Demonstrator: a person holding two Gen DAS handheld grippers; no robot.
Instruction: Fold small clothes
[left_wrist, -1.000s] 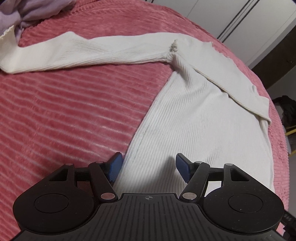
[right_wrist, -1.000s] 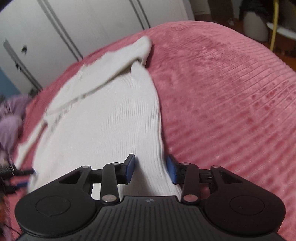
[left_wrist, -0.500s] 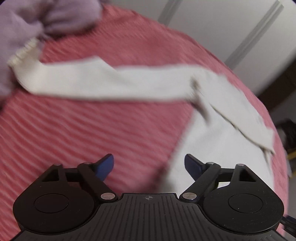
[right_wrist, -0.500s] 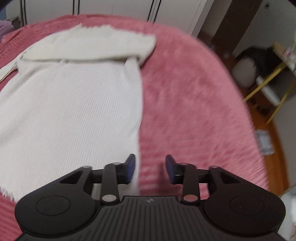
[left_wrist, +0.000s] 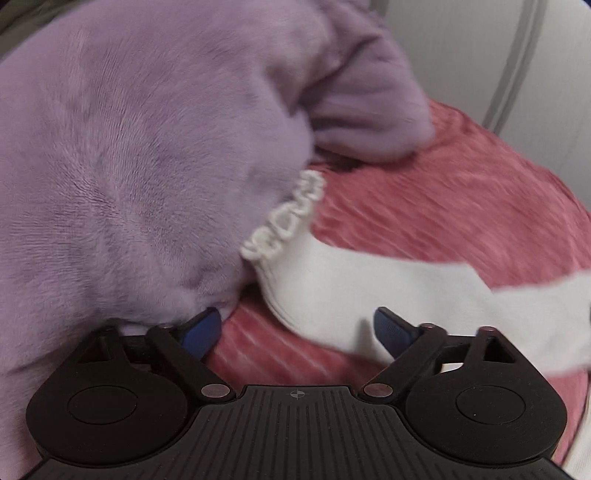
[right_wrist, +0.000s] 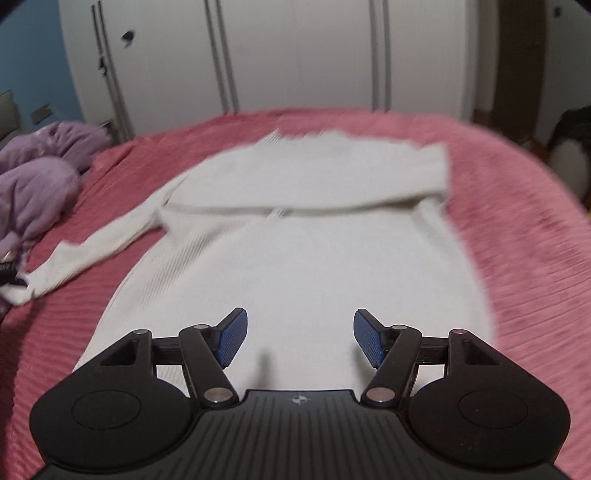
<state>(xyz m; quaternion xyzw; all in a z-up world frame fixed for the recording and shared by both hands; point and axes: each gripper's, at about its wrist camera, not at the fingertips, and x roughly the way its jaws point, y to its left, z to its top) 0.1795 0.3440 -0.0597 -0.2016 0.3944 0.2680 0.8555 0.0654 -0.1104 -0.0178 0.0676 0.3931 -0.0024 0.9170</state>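
A cream ribbed sweater (right_wrist: 303, 258) lies flat on the pink bedspread (right_wrist: 535, 240), one sleeve folded across its chest, the other sleeve (right_wrist: 92, 251) stretched out to the left. My right gripper (right_wrist: 299, 336) is open and empty above the sweater's lower body. My left gripper (left_wrist: 295, 332) is open and empty just short of that stretched sleeve (left_wrist: 369, 288), whose frilled cuff (left_wrist: 291, 221) rests against a purple fleece garment (left_wrist: 129, 166). The left fingertip (left_wrist: 203, 328) touches the purple fleece.
The purple fleece pile (right_wrist: 33, 184) sits at the bed's left side. White wardrobe doors (right_wrist: 295, 55) stand behind the bed. Dark items (right_wrist: 572, 125) stand on the floor at the right. The pink bedspread (left_wrist: 461, 203) lies bare beyond the cuff.
My left gripper has swung left from the sweater's hem to the sleeve cuff and opened wider. My right gripper has moved left over the sweater's body and opened wider.
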